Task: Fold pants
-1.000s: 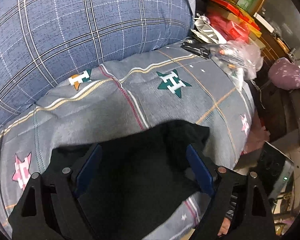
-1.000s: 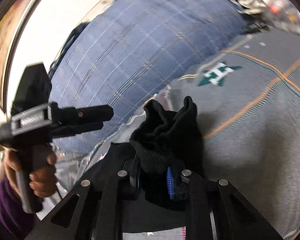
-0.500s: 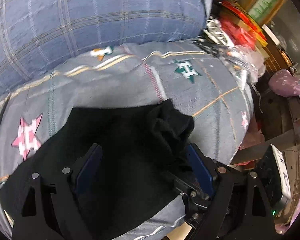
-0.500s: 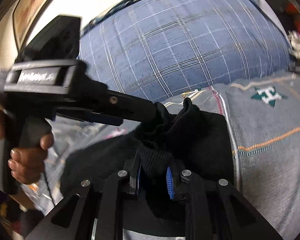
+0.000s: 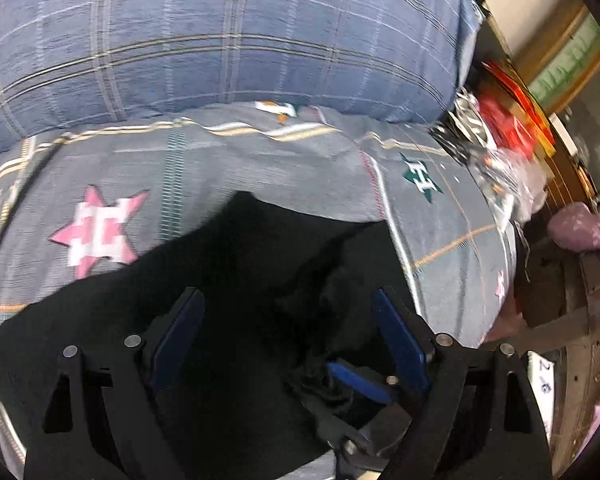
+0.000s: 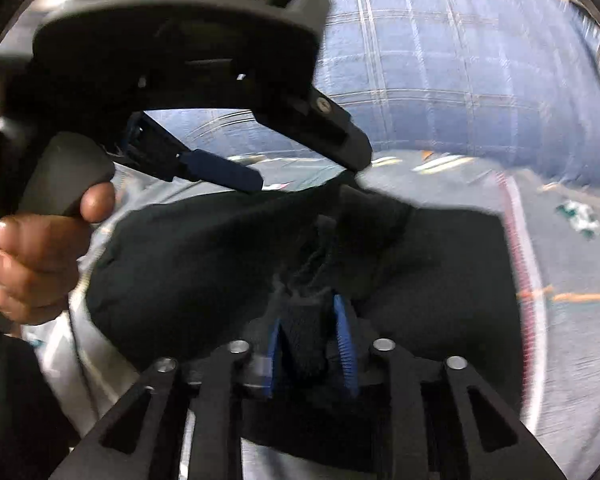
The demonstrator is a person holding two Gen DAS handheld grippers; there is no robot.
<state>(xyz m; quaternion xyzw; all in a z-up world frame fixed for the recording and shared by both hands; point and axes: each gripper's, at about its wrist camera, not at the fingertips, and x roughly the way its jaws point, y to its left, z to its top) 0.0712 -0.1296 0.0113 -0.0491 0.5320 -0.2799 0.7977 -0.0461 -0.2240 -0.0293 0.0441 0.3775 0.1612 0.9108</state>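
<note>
The black pants (image 5: 236,264) lie spread on the grey star-print bed sheet (image 5: 284,168). My left gripper (image 5: 286,294) hovers over them, open wide, with only flat cloth below its blue pads (image 5: 180,328). In the right wrist view the left gripper (image 6: 312,170), held in a hand (image 6: 40,240), fills the upper left, just above the pants (image 6: 220,248). My right gripper (image 6: 306,312) has a bunched ribbed edge of the pants standing between its pads (image 6: 344,344). Its jaws are opening and the cloth looks loose. The right gripper (image 5: 356,384) also shows low in the left wrist view.
A big blue plaid pillow or quilt (image 5: 220,40) lies along the far side of the bed. Red packets and plastic bags (image 5: 504,128) pile up at the right corner. Beyond the bed's right edge are a purple bundle (image 5: 580,228) and dark furniture.
Both grippers have swept sideways across the bed, and the pants now lie more spread out. The left gripper has come close in front of the right one. The right pads have parted a little.
</note>
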